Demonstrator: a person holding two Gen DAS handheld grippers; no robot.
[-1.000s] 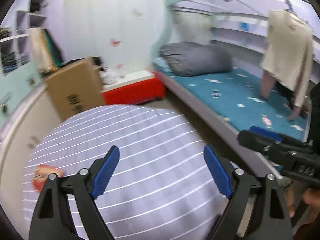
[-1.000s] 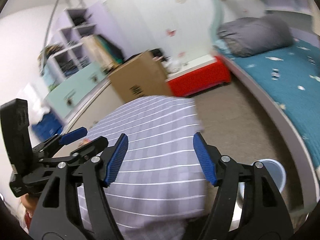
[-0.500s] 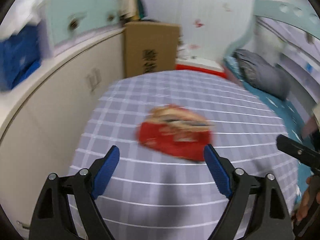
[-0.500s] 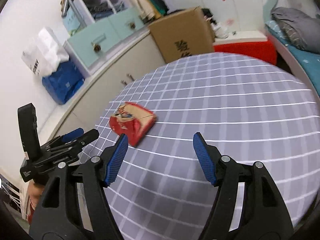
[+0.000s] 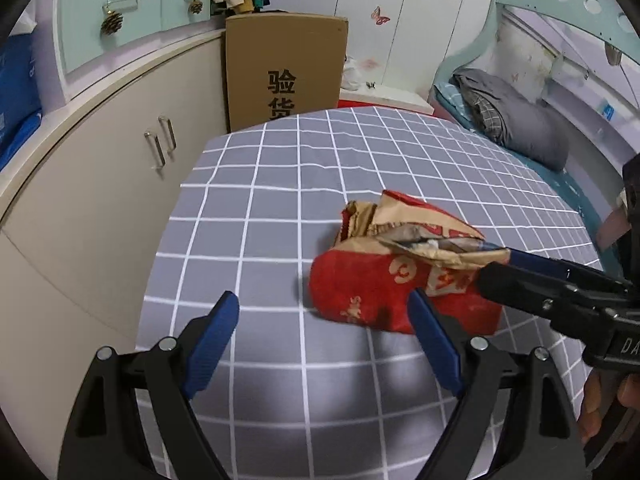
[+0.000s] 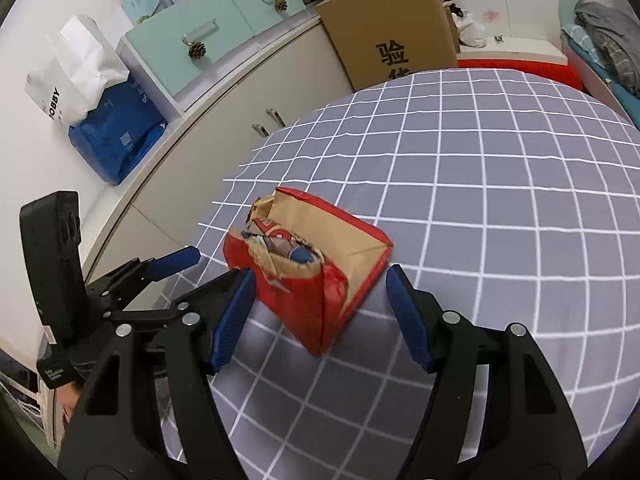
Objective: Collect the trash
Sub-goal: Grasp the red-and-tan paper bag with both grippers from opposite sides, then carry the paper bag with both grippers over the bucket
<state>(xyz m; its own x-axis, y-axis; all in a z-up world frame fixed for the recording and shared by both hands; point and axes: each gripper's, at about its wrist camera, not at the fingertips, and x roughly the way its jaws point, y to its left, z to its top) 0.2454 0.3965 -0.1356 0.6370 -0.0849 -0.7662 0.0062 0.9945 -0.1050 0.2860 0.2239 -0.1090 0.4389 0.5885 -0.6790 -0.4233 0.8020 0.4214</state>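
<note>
A crumpled red paper bag (image 6: 308, 276), torn open at the top with brown lining and wrappers showing, lies on the counter (image 6: 480, 208) covered by a grey checked cloth, toward the edge nearest the cream cabinet (image 5: 100, 184). The right gripper (image 6: 318, 312) is spread wide, its blue pads flanking the bag without touching it. The left gripper (image 5: 324, 336) is likewise released, empty, just short of the bag. A cardboard box (image 5: 284, 68) stands beyond the bag.

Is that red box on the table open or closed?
Open. The red box lies on its side on the checked tablecloth, its torn flaps apart, with crumpled wrappers showing inside.
</note>
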